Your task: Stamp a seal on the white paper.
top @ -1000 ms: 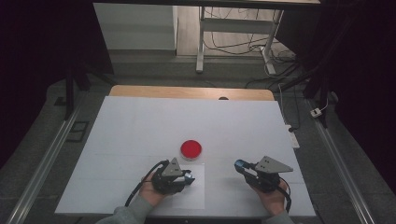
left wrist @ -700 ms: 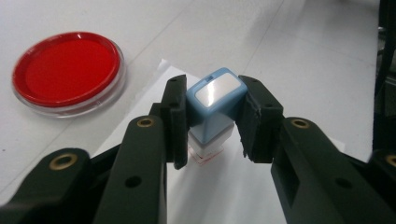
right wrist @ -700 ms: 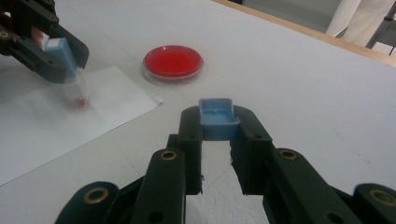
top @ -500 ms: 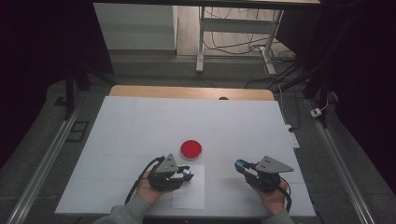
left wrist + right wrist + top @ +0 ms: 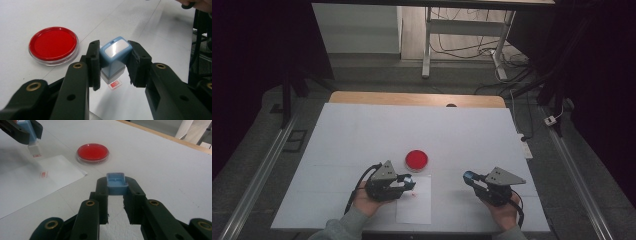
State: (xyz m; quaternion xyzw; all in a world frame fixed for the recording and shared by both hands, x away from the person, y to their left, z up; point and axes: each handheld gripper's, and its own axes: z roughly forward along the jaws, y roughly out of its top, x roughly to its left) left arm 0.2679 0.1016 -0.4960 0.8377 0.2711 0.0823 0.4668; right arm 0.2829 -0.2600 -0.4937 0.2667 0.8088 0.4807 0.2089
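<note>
My left tool [image 5: 113, 66] squeezes the blue stamp [image 5: 114, 56] tight and holds it just above the white paper [image 5: 414, 200]. A small red mark [image 5: 114, 84] sits right under the stamp. The red ink pad [image 5: 53, 45] lies near, ahead and to its left. My right tool [image 5: 115, 186] grips the blue cap [image 5: 116, 183] over the desk [image 5: 362, 130].

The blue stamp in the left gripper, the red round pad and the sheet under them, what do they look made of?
Stamp: likely moulded plastic, smooth pale blue body with a glossy top panel that catches light. Ink pad: seemingly a clear plastic dish, shiny rim, holding a matte red pad. Sheet: thin white paper, flat, matte, bearing a small red imprint.
</note>
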